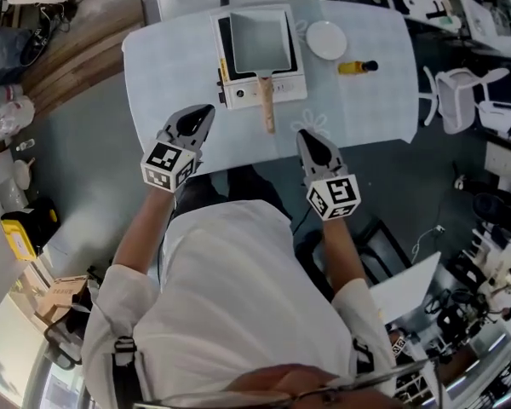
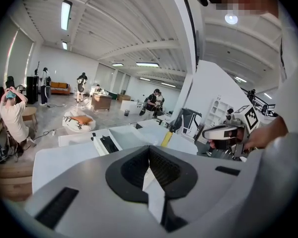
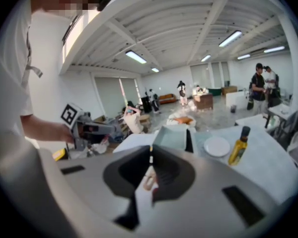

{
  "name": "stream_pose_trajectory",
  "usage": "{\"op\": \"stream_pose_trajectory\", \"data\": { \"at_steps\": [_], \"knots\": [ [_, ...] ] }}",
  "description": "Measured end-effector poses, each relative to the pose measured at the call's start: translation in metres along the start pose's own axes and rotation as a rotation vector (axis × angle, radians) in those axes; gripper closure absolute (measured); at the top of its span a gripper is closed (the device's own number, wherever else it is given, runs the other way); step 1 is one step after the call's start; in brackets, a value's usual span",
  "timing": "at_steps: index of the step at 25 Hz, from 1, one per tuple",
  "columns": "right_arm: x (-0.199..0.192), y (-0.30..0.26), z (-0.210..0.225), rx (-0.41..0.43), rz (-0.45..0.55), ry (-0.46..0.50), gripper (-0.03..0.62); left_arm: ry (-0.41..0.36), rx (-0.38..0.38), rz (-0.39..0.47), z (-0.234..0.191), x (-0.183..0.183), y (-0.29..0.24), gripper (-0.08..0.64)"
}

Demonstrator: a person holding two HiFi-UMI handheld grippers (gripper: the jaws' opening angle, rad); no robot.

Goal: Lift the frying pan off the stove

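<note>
A rectangular grey frying pan (image 1: 258, 41) with a wooden handle (image 1: 266, 103) sits on a white stove (image 1: 261, 90) at the far middle of the table; the handle points toward me. Both grippers hover near the table's front edge, shut and holding nothing. My left gripper (image 1: 205, 112) is left of the handle, my right gripper (image 1: 306, 135) to its right, each well apart from it. In the left gripper view the shut jaws point at the pan (image 2: 126, 136) and stove (image 2: 107, 144). Beyond the shut jaws in the right gripper view, the pan (image 3: 172, 136) shows.
A white plate (image 1: 326, 39) and a yellow oil bottle (image 1: 356, 67) stand right of the stove. White chairs (image 1: 460, 96) are off the table's right end. My body is against the table's near edge. People and furniture are far off in the hall.
</note>
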State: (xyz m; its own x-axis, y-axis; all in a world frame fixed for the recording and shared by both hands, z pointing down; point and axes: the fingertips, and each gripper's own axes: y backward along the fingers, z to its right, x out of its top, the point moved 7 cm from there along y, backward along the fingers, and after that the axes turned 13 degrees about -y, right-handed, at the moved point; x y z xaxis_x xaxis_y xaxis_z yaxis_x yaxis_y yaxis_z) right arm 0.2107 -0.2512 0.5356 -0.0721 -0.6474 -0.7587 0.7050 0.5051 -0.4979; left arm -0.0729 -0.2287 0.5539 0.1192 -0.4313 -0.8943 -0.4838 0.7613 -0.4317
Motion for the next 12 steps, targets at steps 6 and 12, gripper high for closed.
{"op": "stream_pose_trajectory", "data": {
  "at_steps": [6, 12],
  "knots": [
    [-0.004, -0.031, 0.018, 0.067, -0.064, -0.030, 0.560, 0.049, -0.034, -0.043, 0.000, -0.018, -0.030, 0.528],
    [-0.015, -0.063, 0.034, 0.129, -0.131, -0.081, 0.558, 0.138, -0.077, -0.069, -0.002, -0.039, -0.062, 0.528]
  ]
}}
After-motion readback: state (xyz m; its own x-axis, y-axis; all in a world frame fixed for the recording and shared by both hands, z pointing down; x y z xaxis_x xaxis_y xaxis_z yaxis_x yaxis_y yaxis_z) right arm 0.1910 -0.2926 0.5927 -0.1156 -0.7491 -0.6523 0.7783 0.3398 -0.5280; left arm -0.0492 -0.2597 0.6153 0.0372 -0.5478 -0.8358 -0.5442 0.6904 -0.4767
